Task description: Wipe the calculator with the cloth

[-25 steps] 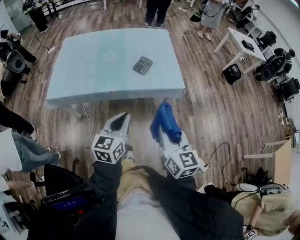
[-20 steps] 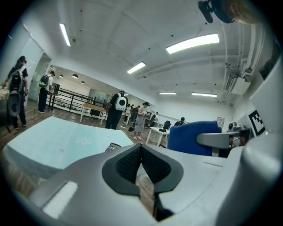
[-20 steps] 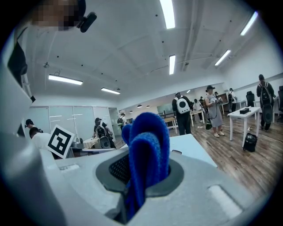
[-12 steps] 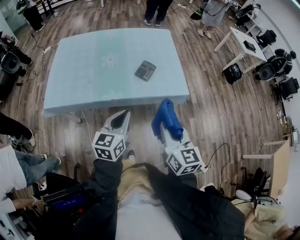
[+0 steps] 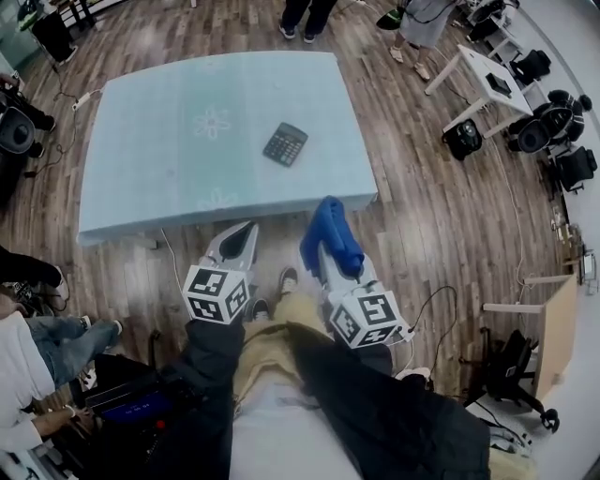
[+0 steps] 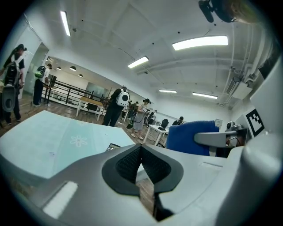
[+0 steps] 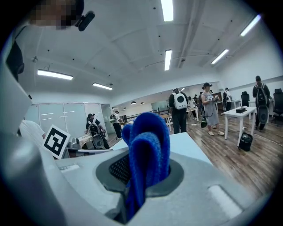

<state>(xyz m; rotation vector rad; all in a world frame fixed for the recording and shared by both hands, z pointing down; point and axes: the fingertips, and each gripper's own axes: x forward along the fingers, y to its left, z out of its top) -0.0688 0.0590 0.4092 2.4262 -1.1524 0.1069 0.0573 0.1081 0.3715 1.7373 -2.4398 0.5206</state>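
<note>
So, the surroundings first: a person in jeans (image 5: 61, 337) is seen at the far left edge, and a pale blue table (image 5: 150, 178) with two faint flower prints (image 5: 212, 122) is set on the wood floor (image 5: 441, 216). The calculator (image 5: 285, 144) is laid flat on that table, right of centre and nearer the right edge, turned a bit askew. A few standing people (image 5: 305, 14) are seen past the table's far side. Off to the right, a white desk (image 5: 473, 75), a black bag (image 5: 461, 141) on the floor and some office chairs (image 5: 536, 136) are parked. Between the claws and the calculator, only the table's near edge and a strip of floor are found.

Both claws are held low in front of the body, short of the table and well apart from the calculator, with the tips pointed toward the table. The left claw (image 5: 246, 232) is closed up, pads pressed together, with nothing caught between them. The right claw (image 5: 325, 246) is clamped on the blue cloth (image 5: 330, 220), which is folded over and bunched up out of the jaws, so the tips are hidden in the head view. The two claws are held side by side, near each other but not touching.

Count-wise: one table, one calculator, one cloth, two claws
</note>
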